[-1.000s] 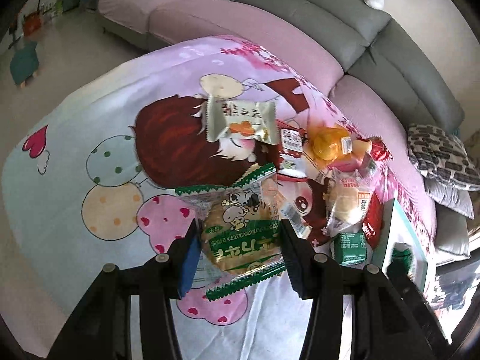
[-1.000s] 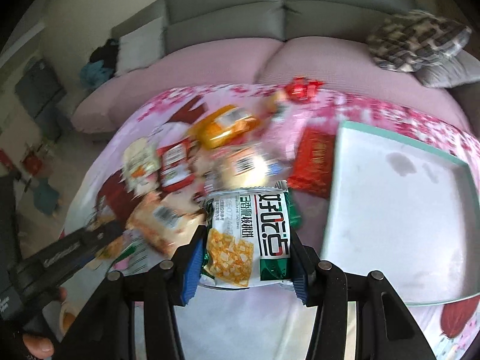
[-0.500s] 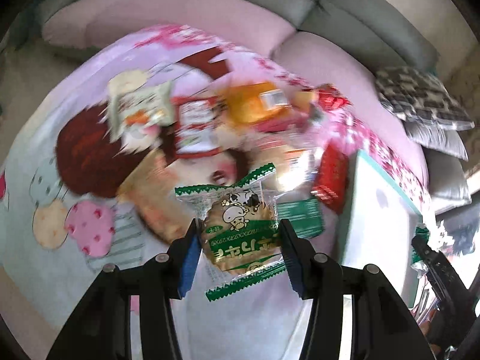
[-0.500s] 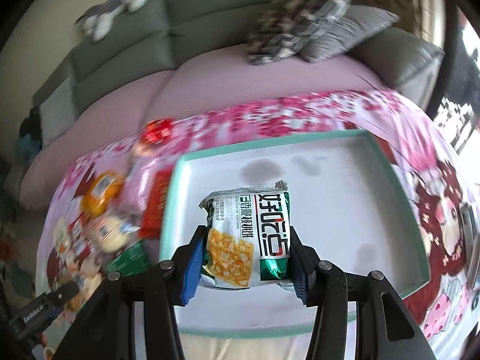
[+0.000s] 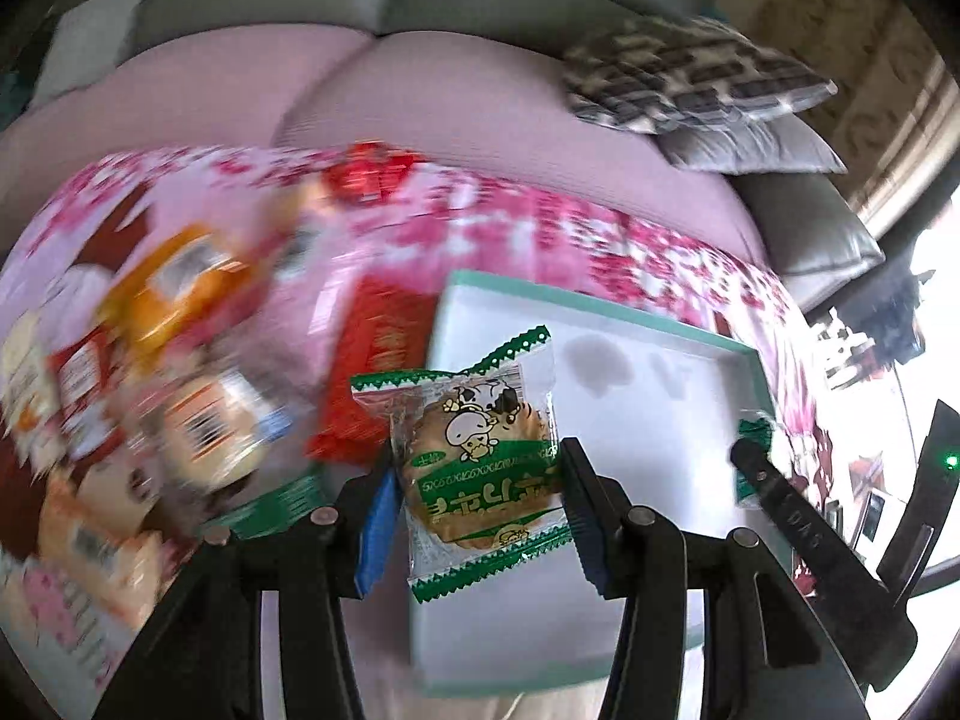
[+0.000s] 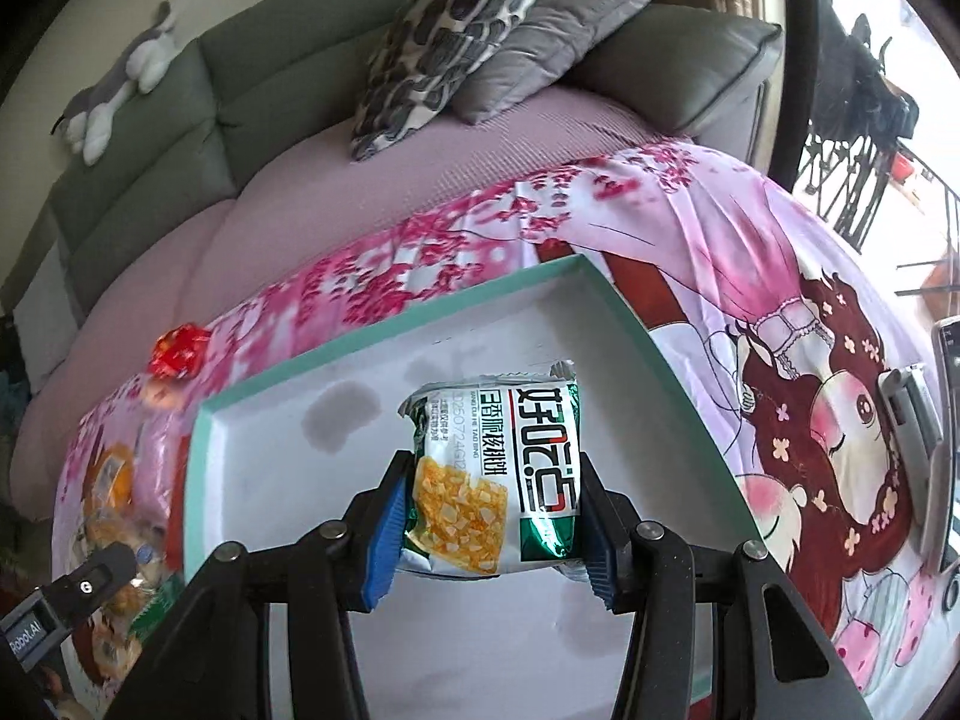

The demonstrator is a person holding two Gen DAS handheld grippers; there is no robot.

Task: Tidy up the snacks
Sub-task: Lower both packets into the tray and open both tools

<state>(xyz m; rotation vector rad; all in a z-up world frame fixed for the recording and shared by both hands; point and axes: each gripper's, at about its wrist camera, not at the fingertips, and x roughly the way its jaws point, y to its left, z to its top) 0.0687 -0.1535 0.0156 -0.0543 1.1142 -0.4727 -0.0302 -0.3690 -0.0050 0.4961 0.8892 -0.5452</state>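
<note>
Grey sofa (image 6: 198, 138) with pink seat cushions along the far side; patterned pillow (image 6: 444, 30) and plain grey pillow (image 6: 558, 30) leaning at its right end, plush toy (image 6: 114, 90) lying on the backrest. Bright window area with dark railing at far right.

Tabletop draped in pink cartoon-print cloth (image 6: 750, 300), blossom pattern along the sofa edge, large girl figure at the right.

White tray with teal rim (image 6: 630, 324) lying flat on the cloth, set at a slant in the right wrist view; 2 greyish stains on its floor, otherwise bare where visible.

Loose snack pile (image 5: 180, 390) left of the tray, heavily blurred: orange, red and pale packets, individual types not readable. Red wrapped sweet (image 6: 177, 351) apart from the pile, near the sofa edge.

Right gripper (image 6: 489, 531) over the tray's interior, fingers closed on the 2 sides of a green-and-white snack bag (image 6: 498, 474); bag upright, long axis running away from the camera, printed text reading sideways.

Left gripper (image 5: 474, 516) over the tray's left edge, fingers clamped on a clear biscuit packet with green serrated ends (image 5: 474, 468); long axis along the fingers, tilted slightly, cow print upside down.
</note>
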